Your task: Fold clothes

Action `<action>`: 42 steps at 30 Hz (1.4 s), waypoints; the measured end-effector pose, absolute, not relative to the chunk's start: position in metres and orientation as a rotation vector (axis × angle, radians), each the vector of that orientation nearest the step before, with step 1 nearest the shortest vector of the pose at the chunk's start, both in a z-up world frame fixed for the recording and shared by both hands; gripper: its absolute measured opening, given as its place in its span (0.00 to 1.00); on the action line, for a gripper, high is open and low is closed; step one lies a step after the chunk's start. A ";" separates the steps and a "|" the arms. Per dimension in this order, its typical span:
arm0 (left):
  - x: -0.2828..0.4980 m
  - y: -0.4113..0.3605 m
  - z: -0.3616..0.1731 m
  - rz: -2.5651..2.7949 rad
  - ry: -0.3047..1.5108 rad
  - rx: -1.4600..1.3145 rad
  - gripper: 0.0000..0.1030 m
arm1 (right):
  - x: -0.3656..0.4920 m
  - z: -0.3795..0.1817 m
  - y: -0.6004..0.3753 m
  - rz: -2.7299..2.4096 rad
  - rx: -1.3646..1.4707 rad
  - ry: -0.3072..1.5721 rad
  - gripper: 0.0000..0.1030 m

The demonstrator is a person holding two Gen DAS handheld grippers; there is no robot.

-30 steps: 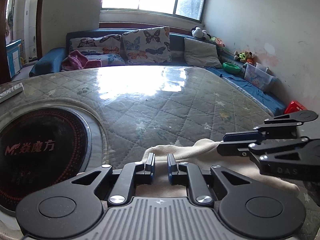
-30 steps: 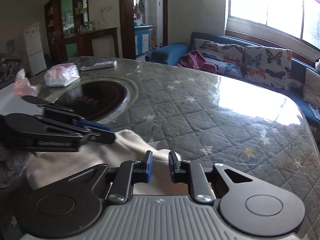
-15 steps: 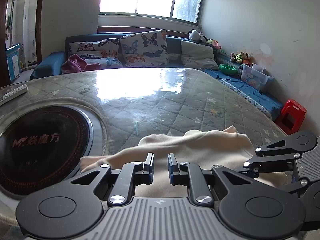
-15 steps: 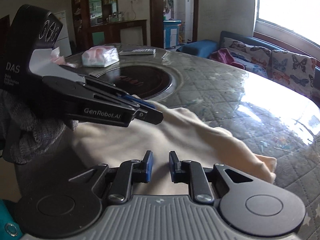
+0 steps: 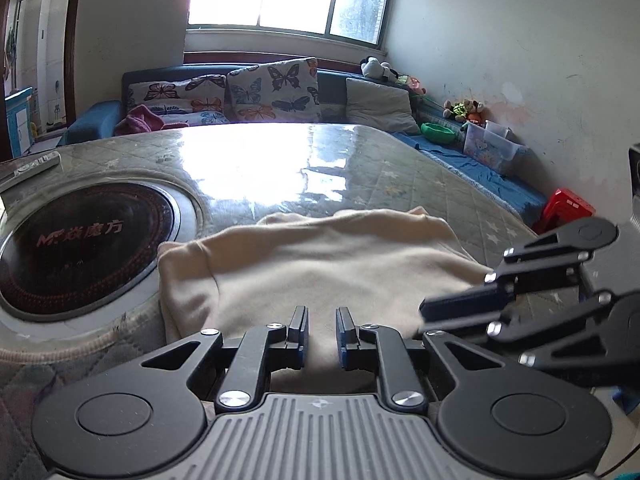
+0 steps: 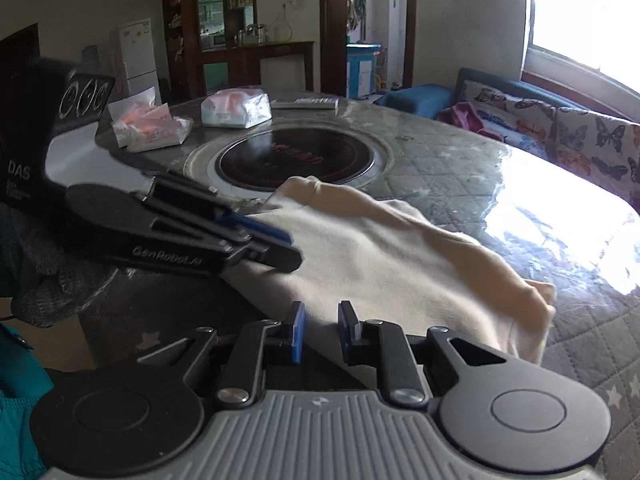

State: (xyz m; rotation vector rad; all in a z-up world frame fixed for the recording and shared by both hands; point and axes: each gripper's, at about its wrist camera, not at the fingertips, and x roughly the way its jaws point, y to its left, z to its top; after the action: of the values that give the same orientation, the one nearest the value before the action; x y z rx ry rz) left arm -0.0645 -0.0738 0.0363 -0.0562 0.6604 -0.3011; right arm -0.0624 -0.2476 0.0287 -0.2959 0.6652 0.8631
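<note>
A cream garment (image 5: 320, 256) lies spread on the quilted, glass-topped table (image 5: 360, 160), beside the round black cooktop (image 5: 80, 240). My left gripper (image 5: 322, 314) sits at the garment's near edge, its blue pads narrowly apart with cloth running between them. My right gripper (image 5: 430, 312) reaches in from the right onto the same near edge. In the right wrist view the garment (image 6: 400, 256) stretches away from my right gripper (image 6: 320, 312), which pinches its near hem. My left gripper (image 6: 290, 248), held by a grey-gloved hand (image 6: 48, 272), clamps the cloth's left edge.
The cooktop (image 6: 296, 160) is set into the table just beyond the garment. Tissue packs (image 6: 234, 110) and a remote (image 6: 304, 103) lie at the table's far side. A sofa with butterfly cushions (image 5: 272, 92) runs under the window. A red stool (image 5: 568, 208) stands by the right wall.
Both grippers have drawn back toward the table's near edge with the garment's edge in them. The cloth, bunched before, now lies stretched out flat ahead of them.
</note>
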 end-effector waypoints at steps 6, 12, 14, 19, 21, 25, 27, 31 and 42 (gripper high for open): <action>-0.068 -0.087 0.039 -0.344 0.634 -0.031 0.16 | -0.056 0.028 -0.263 0.777 -0.227 0.674 0.16; -0.074 -0.097 0.027 -0.365 0.646 0.023 0.16 | -0.064 0.017 -0.261 0.770 -0.283 0.673 0.16; -0.073 -0.095 0.027 -0.365 0.649 0.014 0.16 | -0.064 0.022 -0.266 0.768 -0.259 0.663 0.16; -0.072 -0.094 0.026 -0.366 0.651 0.009 0.16 | -0.054 0.022 -0.286 0.683 -0.195 0.685 0.16; -0.072 -0.093 0.026 -0.367 0.654 0.002 0.16 | -0.049 0.018 -0.293 0.652 -0.187 0.710 0.16; -0.072 -0.093 0.026 -0.366 0.655 -0.001 0.16 | -0.046 0.026 -0.303 0.636 -0.165 0.678 0.17; -0.072 -0.093 0.026 -0.366 0.655 0.000 0.16 | -0.041 0.026 -0.306 0.626 -0.145 0.680 0.17; -0.071 -0.091 0.027 -0.365 0.661 -0.011 0.17 | -0.030 0.010 -0.312 0.574 -0.166 0.718 0.15; -0.071 -0.091 0.027 -0.356 0.670 -0.020 0.17 | 0.004 0.013 -0.299 0.577 -0.180 0.680 0.15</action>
State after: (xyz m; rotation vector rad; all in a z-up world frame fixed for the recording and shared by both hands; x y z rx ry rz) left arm -0.0705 -0.0906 0.0270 -0.0199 0.6698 -0.3563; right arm 0.0038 -0.2992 0.0133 -0.1799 0.6800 0.5771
